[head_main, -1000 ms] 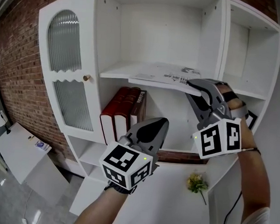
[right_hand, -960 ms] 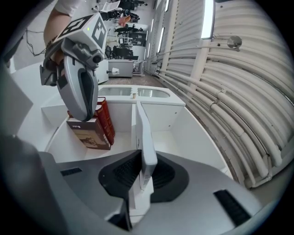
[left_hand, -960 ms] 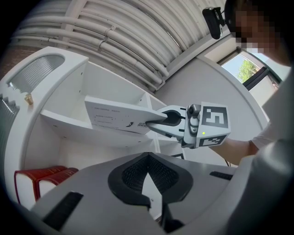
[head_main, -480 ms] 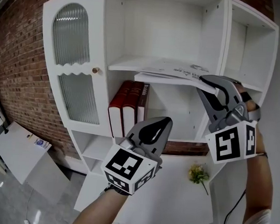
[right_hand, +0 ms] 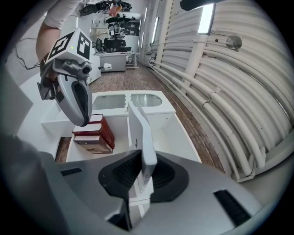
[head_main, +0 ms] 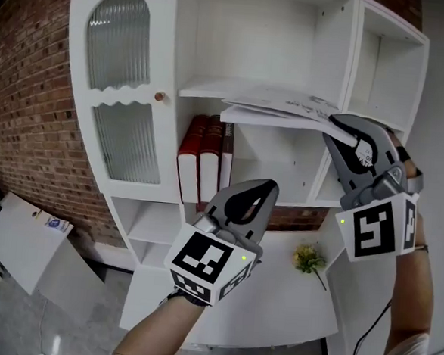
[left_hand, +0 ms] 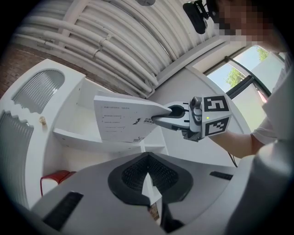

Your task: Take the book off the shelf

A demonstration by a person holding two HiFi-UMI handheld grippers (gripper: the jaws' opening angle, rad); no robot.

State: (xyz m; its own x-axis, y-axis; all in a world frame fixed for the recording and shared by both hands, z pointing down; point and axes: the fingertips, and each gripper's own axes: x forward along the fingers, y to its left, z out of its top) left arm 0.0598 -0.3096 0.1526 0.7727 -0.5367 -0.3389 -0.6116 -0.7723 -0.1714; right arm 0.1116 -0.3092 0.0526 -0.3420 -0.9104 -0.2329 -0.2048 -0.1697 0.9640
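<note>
A thin white book (head_main: pixel 287 113) with printed lines on its cover sticks out flat over the front edge of the middle shelf (head_main: pixel 202 88). My right gripper (head_main: pixel 337 130) is shut on its right end. The right gripper view shows the book (right_hand: pixel 142 133) edge-on between the pads of the right gripper (right_hand: pixel 141 173). My left gripper (head_main: pixel 265 187) hovers lower, in front of the compartment with three dark red books (head_main: pixel 204 160), shut and holding nothing. The left gripper view shows the book (left_hand: pixel 121 121) in the right gripper (left_hand: pixel 163 114) above the left gripper (left_hand: pixel 148 183).
The white cabinet has a ribbed-glass door (head_main: pixel 117 44) with a small knob (head_main: pixel 159 96) at the left. A sprig of yellow flowers (head_main: pixel 307 258) lies on the lower ledge (head_main: pixel 266 305). A narrow side shelf (head_main: pixel 384 78) stands at the right, and a brick wall (head_main: pixel 21 121) behind.
The whole head view has shifted a little. The right gripper and the white book sit slightly further right and higher in it. The left gripper has barely moved.
</note>
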